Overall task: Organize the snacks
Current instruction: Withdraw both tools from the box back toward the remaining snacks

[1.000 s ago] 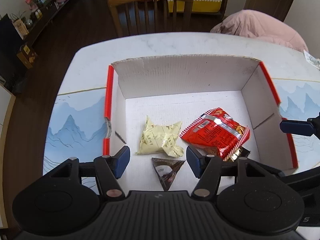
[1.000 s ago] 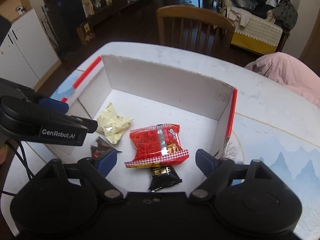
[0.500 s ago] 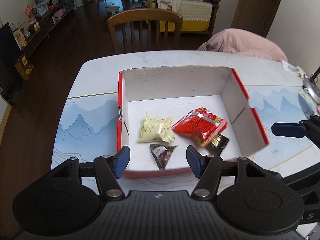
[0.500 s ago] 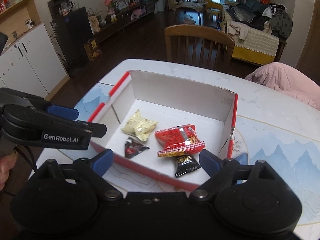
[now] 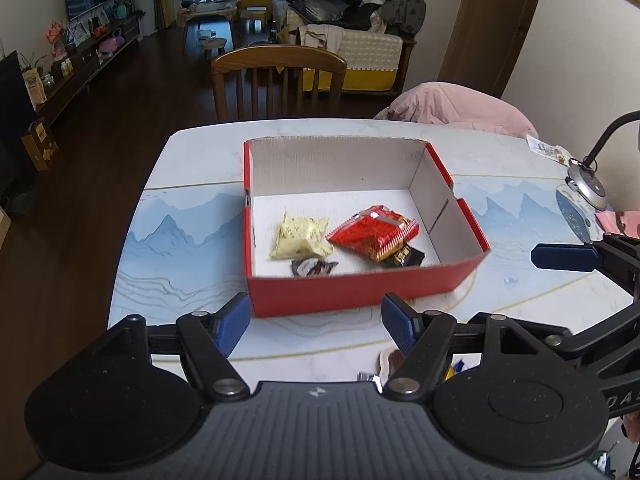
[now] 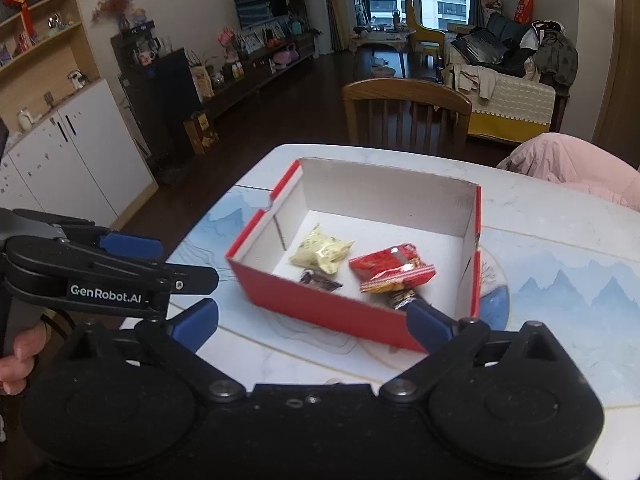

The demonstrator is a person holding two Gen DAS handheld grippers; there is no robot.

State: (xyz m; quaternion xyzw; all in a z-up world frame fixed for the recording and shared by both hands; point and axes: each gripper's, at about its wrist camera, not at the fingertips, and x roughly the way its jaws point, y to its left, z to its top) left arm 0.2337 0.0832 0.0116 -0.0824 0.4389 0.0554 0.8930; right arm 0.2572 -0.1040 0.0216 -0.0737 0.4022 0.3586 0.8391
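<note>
I see the table (image 5: pixel 188 248) carrying the red box (image 5: pixel 360 288). Inside lie a red packet (image 5: pixel 372 232), a yellow packet (image 5: pixel 300 236) and two dark packets. My left gripper (image 5: pixel 316 322) and right gripper (image 6: pixel 312 320) are both opening, empty, short of the box.

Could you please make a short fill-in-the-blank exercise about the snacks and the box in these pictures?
1. The snack packets lie inside a cardboard box whose outer walls are ____.
2. The red packet lies partly on top of a ____ packet.
3. The number of packets in the box is ____.
4. Behind the table stands a wooden ____.

Missing words: red; black; four; chair
</note>
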